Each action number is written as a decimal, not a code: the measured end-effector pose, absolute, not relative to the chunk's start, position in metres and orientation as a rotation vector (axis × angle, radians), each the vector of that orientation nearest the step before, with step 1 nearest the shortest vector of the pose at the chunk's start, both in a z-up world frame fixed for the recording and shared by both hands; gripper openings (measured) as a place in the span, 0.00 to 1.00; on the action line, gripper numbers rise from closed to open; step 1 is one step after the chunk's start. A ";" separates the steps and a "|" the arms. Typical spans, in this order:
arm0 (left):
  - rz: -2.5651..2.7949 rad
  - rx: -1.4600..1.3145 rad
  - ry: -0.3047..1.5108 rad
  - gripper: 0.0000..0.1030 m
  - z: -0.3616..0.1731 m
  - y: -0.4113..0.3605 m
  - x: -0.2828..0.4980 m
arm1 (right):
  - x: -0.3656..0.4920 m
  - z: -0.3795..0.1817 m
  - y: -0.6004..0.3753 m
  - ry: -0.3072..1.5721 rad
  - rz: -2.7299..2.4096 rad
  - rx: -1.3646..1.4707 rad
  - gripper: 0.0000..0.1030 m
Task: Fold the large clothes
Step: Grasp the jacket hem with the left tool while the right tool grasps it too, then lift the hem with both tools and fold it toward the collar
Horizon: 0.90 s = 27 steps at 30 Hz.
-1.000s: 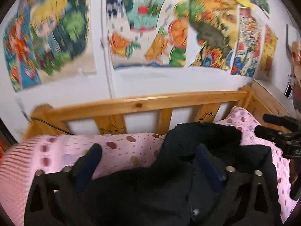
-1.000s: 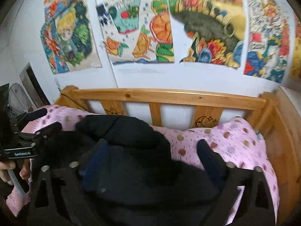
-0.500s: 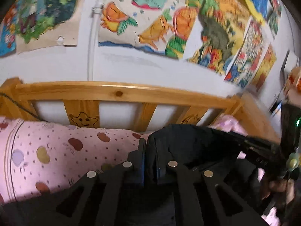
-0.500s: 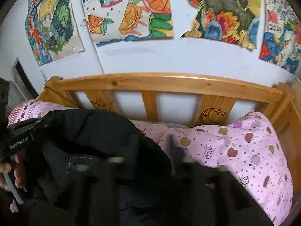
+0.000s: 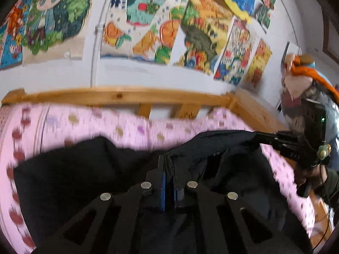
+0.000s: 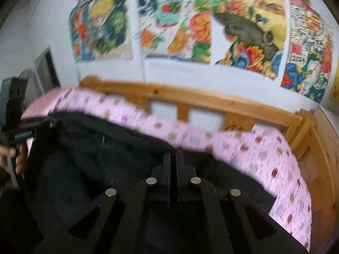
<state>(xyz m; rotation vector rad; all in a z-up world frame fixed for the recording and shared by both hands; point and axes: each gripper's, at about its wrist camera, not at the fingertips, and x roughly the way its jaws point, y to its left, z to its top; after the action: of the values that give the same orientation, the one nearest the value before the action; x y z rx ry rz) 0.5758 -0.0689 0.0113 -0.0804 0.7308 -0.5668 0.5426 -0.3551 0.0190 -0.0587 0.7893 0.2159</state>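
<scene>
A large black garment (image 5: pixel 84 169) lies spread on the pink dotted bed sheet (image 5: pixel 84 122). My left gripper (image 5: pixel 167 160) is shut, with a fold of the black cloth pinched between its blue pads. In the left wrist view my right gripper (image 5: pixel 260 136) shows at the right, clamped on the garment's far edge. In the right wrist view the right gripper (image 6: pixel 173 154) is shut on the upper edge of the black garment (image 6: pixel 95 158). The left gripper (image 6: pixel 47 124) holds the same edge at the left. The edge runs taut between the two.
A wooden headboard rail (image 6: pixel 190 97) runs behind the pink sheet (image 6: pixel 264 148), and a wooden side board (image 6: pixel 324 148) stands at the right. Colourful posters (image 5: pixel 148 21) cover the wall. A hand (image 6: pixel 12 154) grips the left tool. An orange and grey bundle (image 5: pixel 307 78) sits far right.
Both grippers stood wide open over the garment a second ago and have shut on its cloth. Both have since shifted, and the garment's edge is now stretched between them.
</scene>
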 end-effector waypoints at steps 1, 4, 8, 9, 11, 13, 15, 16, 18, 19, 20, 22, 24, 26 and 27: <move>-0.568 -0.068 0.754 0.05 0.004 -0.070 0.574 | 0.536 0.014 -0.352 0.806 0.228 -0.073 0.03; -0.562 0.003 0.820 0.05 -0.021 -0.078 0.569 | 0.522 -0.008 -0.347 0.871 0.265 -0.116 0.03; -0.557 0.049 0.876 0.05 -0.054 -0.091 0.573 | 0.521 -0.050 -0.351 0.944 0.295 -0.058 0.03; -0.552 0.071 0.869 0.05 -0.057 -0.094 0.573 | 0.524 -0.060 -0.355 0.949 0.295 -0.034 0.03; -0.555 0.072 0.866 0.05 -0.060 -0.095 0.573 | 0.527 -0.072 -0.362 0.938 0.299 0.019 0.03; -0.574 0.051 0.845 0.05 -0.056 -0.090 0.571 | 0.525 -0.071 -0.367 0.927 0.303 0.051 0.03; -0.587 0.040 0.826 0.05 -0.054 -0.085 0.569 | 0.518 -0.058 -0.372 0.908 0.317 0.076 0.04; -0.589 0.039 0.822 0.05 -0.054 -0.084 0.568 | 0.511 -0.045 -0.375 0.882 0.327 0.083 0.05; -0.590 0.040 0.820 0.05 -0.054 -0.085 0.568 | 0.501 -0.016 -0.376 0.825 0.348 0.101 0.10; -0.590 0.045 0.818 0.05 -0.054 -0.086 0.567 | 0.500 -0.007 -0.377 0.802 0.357 0.107 0.10; -0.589 0.051 0.813 0.05 -0.054 -0.088 0.567 | 0.503 0.007 -0.375 0.774 0.356 0.098 0.10; -0.591 0.057 0.806 0.05 -0.052 -0.088 0.565 | 0.520 0.016 -0.368 0.773 0.334 0.058 0.10; -0.607 0.041 0.794 0.07 -0.047 -0.084 0.561 | 0.547 0.009 -0.358 0.824 0.325 0.038 0.10; -0.633 -0.006 0.772 0.08 -0.038 -0.076 0.557 | 0.575 -0.010 -0.350 0.904 0.355 0.093 0.10; -0.664 -0.045 0.745 0.08 -0.029 -0.070 0.553 | 0.586 -0.022 -0.348 0.947 0.368 0.127 0.10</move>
<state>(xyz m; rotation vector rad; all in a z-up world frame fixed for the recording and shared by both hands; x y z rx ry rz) 0.5532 -0.0702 -0.0288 -0.0447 0.7453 -0.6641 0.5857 -0.3477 -0.0217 0.1266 0.9471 0.3679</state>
